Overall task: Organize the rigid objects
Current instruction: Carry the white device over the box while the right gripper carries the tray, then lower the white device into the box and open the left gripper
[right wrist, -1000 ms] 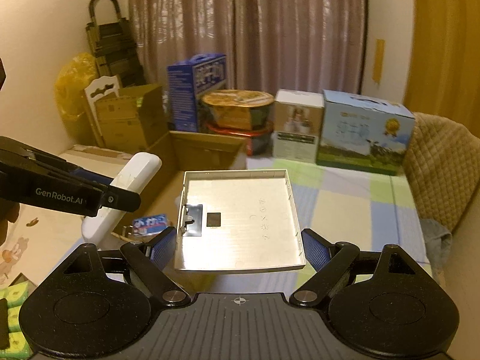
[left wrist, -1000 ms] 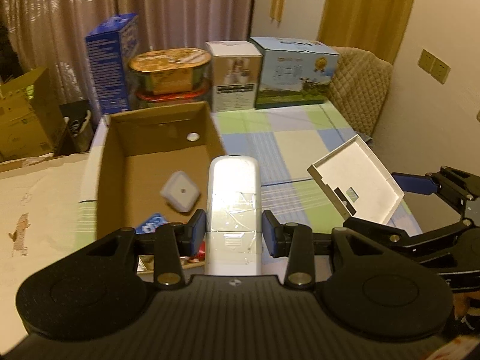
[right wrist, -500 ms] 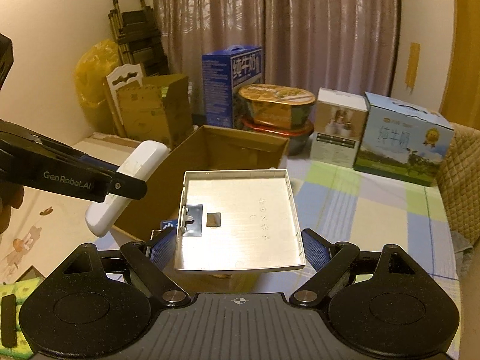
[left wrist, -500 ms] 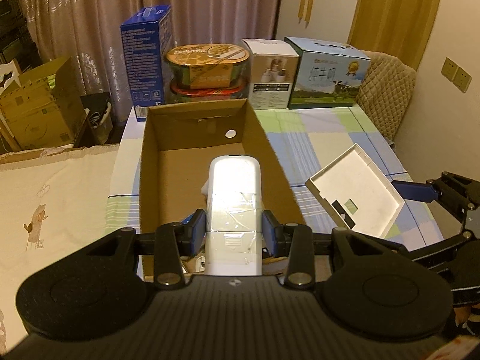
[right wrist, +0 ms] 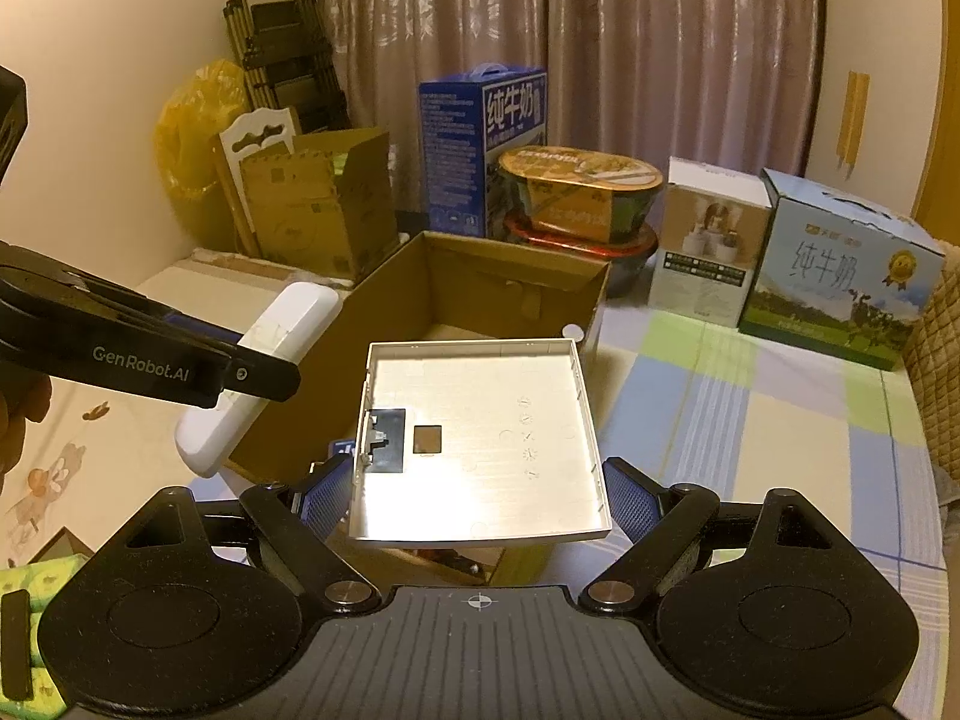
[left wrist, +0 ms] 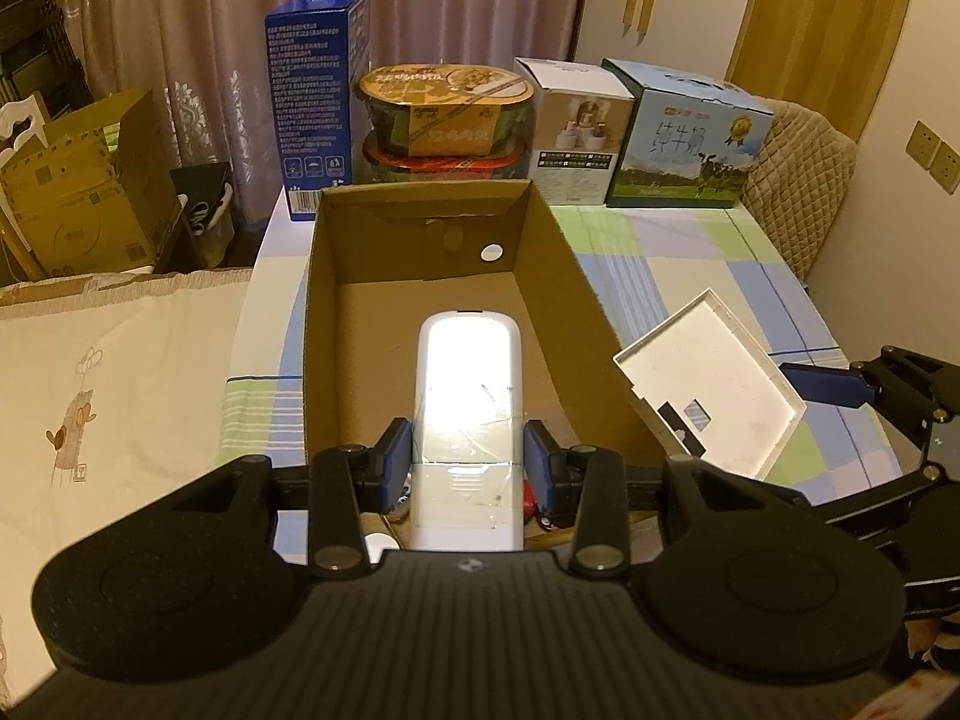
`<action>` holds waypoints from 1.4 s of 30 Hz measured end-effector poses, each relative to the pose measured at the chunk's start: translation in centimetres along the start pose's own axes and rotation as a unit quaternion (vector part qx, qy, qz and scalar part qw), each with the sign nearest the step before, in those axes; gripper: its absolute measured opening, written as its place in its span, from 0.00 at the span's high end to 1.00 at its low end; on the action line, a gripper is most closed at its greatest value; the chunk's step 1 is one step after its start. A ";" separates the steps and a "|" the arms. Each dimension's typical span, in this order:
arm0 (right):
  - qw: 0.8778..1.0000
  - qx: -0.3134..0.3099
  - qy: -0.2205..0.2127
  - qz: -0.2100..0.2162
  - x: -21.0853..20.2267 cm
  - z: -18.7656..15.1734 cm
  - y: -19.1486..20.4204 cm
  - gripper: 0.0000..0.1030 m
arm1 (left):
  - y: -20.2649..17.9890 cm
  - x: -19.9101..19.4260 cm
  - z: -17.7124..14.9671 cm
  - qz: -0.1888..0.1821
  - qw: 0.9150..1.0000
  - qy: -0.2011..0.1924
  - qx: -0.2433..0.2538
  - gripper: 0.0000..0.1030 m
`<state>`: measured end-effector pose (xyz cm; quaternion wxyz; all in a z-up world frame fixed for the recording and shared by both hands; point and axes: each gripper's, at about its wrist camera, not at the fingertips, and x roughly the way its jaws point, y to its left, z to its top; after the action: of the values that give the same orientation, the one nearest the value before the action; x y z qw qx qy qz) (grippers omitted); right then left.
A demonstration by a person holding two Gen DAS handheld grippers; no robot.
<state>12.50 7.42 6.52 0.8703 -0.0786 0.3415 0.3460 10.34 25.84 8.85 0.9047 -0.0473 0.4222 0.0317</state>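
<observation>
My left gripper is shut on a long white remote-like device, held over the open cardboard box. The same device shows at the left of the right wrist view, clamped in the left gripper's black fingers. My right gripper is shut on a flat white square plastic cover, its hollow side up, above the box's near right corner. That cover appears right of the box in the left wrist view.
At the table's far end stand a blue carton, stacked noodle bowls, a white box and a milk carton. A padded chair is far right. Cardboard boxes and a folded trolley stand left.
Both grippers moved forward over the box with their objects still held. The box now sits centred under the remote, and the small items in its near end have slipped out of sight.
</observation>
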 end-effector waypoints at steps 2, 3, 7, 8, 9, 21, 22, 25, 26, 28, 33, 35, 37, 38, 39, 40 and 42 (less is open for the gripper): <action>1.000 0.000 0.002 0.002 0.4 0.0 0.0 0.18 | 0.3 0.3 0.0 0.000 1.000 0.001 -0.002 0.66; 1.000 0.000 0.003 0.002 0.5 0.1 0.0 0.18 | 0.4 0.5 0.0 0.000 1.000 0.002 -0.002 0.66; 1.000 0.001 0.007 0.001 1.3 0.2 0.0 0.18 | 0.9 1.0 0.3 0.000 1.000 0.003 -0.004 0.66; 1.000 0.001 0.008 0.001 1.4 0.3 0.0 0.18 | 0.9 1.2 0.4 0.000 1.000 0.004 -0.004 0.66; 1.000 0.001 0.009 0.001 1.6 0.3 0.0 0.18 | 1.0 1.1 0.4 0.000 1.000 0.004 -0.004 0.66; 1.000 0.004 0.023 0.005 3.9 0.3 0.0 0.18 | 1.4 3.4 1.0 -0.002 1.000 0.013 0.000 0.66; 1.000 0.005 0.024 0.006 4.1 0.3 0.0 0.18 | 1.4 3.6 1.0 -0.002 1.000 0.014 0.001 0.66; 1.000 0.006 0.027 0.006 4.6 0.4 -0.1 0.18 | 1.5 4.1 1.0 -0.002 1.000 0.018 0.002 0.66; 1.000 0.006 0.027 0.007 4.7 0.4 -0.1 0.18 | 1.5 4.2 1.0 -0.002 1.000 0.019 0.002 0.66; 1.000 0.007 0.029 0.007 4.9 0.4 -0.1 0.18 | 1.5 4.5 1.0 -0.001 1.000 0.020 0.003 0.66; 0.999 0.008 0.030 0.008 5.3 0.5 -0.2 0.18 | 1.6 4.8 1.0 0.000 1.000 0.023 0.002 0.66; 0.999 0.008 0.031 0.009 5.5 0.6 -0.2 0.18 | 1.6 4.9 1.1 0.001 1.000 0.023 0.003 0.66; 0.999 0.009 0.031 0.009 5.5 0.6 -0.2 0.18 | 1.6 4.9 1.1 0.001 1.000 0.023 0.003 0.66; 0.999 0.009 0.032 0.010 5.5 0.6 -0.2 0.18 | 1.6 4.9 1.1 0.000 1.000 0.023 0.003 0.66; 0.999 0.008 0.032 0.010 5.5 0.6 -0.2 0.18 | 1.6 4.9 1.1 0.000 1.000 0.023 0.003 0.66; 0.999 0.009 0.032 0.010 5.5 0.6 -0.2 0.18 | 1.6 4.9 1.1 0.001 1.000 0.023 0.003 0.66; 0.999 0.009 0.032 0.009 5.6 0.7 -0.2 0.18 | 1.6 4.9 1.1 0.001 1.000 0.023 0.003 0.66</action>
<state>15.91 10.61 3.37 0.8563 -0.0785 0.3731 0.3484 14.15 27.59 5.70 0.8950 -0.0447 0.4428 0.0300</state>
